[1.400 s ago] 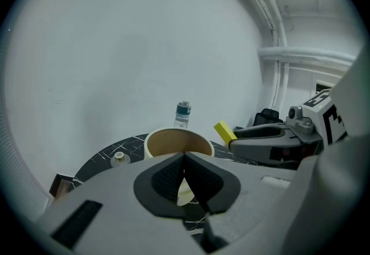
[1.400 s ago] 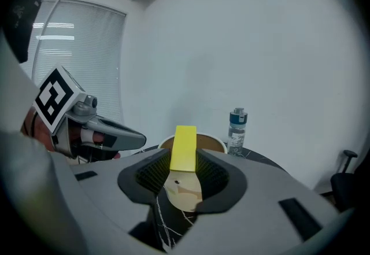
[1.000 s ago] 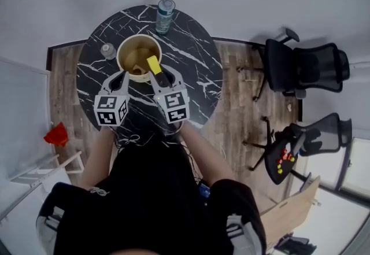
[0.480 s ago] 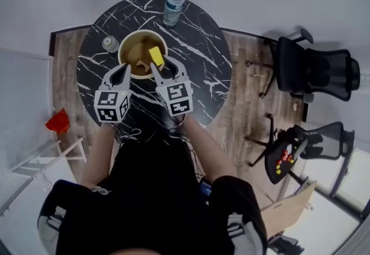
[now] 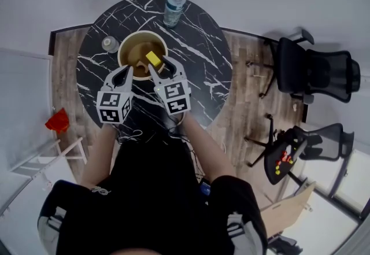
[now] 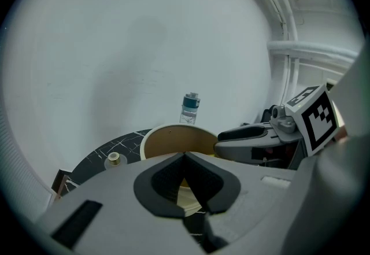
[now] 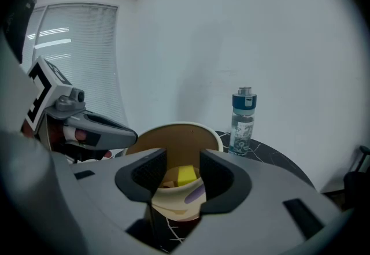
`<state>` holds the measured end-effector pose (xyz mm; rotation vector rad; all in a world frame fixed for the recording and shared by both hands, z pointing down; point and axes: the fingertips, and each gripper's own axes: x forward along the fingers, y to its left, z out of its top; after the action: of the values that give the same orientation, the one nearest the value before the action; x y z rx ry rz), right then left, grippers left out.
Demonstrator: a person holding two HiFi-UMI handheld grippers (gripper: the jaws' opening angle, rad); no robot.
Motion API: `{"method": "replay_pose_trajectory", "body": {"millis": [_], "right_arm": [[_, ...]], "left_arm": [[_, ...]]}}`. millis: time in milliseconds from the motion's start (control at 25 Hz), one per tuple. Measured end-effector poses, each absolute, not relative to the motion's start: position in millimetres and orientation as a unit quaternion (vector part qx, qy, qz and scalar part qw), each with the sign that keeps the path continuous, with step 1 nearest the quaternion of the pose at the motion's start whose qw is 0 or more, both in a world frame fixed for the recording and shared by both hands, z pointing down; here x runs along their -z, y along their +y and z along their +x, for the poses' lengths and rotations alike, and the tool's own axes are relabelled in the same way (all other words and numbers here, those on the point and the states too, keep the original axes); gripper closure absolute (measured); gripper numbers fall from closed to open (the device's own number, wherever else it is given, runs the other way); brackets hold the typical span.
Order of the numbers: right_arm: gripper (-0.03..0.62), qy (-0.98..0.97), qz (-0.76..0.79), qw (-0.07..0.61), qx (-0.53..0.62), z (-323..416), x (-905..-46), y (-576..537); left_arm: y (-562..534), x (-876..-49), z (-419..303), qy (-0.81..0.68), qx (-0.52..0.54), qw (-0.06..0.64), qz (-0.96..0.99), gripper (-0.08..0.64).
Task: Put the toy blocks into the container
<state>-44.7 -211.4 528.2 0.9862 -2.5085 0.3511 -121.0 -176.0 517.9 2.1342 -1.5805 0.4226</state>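
Left tongs [image 6: 185, 155]: the pads are meeting tip to tip and gripping nothing; the tips are hovering just short of the container's near rim.
Right tongs [image 7: 183, 158]: the jaws have just been opening and are now standing wide, pressing on nothing; the tips are hanging at the near rim.
Yellow block [image 7: 186, 176]: it is showing through the gap between the right pads but lying beyond them, inside the container and clear of both pads.
Container [image 5: 122, 51]: it is standing upright on the bench [image 5: 196, 45], just ahead of both tongs.
Other contents: brownish pieces are lying beside the yellow block; their shapes are too dim to tell.
Bottle [image 5: 174, 8]: it is standing upright near the bench's far edge, apart from the container.
Small round object [image 5: 110, 44]: it is sitting left of the container; its kind is too small to tell.
Hidden: the tong bodies are covering the container's base in both gripper views.
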Motion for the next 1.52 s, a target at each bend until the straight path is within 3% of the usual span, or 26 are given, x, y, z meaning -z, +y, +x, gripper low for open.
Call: {"method": "replay_pose_trajectory", "body": {"millis": [200, 280, 360, 400, 1040, 1520], "right_arm": [[0.433, -0.9, 0.363, 0.203, -0.128, -41.9, -525.9, -206.6], [0.488, -0.899, 0.372, 0.197, -0.123, -39.7, -520.9, -203.8], [0.582, -0.898, 0.381, 0.187, -0.113, -38.6, -513.4, -199.9], [0.589, -0.899, 0.383, 0.181, -0.108, -39.4, -509.6, -197.4], [0.595, -0.879, 0.452, 0.137, -0.07, -55.6, -458.1, -116.4], [0.595, -0.885, 0.456, 0.091, -0.013, -8.3, -389.9, -46.0]], "left_arm": [[-170.3, -517.3, -120.0, -0.572, -0.152, 0.225, 0.774, 0.56], [-166.7, -515.6, -120.7, -0.573, -0.149, 0.224, 0.774, 0.56], [-162.2, -513.7, -122.6, -0.575, -0.146, 0.223, 0.774, 0.561], [-159.7, -512.4, -123.9, -0.576, -0.145, 0.222, 0.774, 0.56], [-85.2, -487.4, -143.5, -0.553, -0.121, 0.186, 0.803, 0.561], [-18.5, -414.7, -111.7, -0.578, -0.093, 0.116, 0.802, 0.561]]}}
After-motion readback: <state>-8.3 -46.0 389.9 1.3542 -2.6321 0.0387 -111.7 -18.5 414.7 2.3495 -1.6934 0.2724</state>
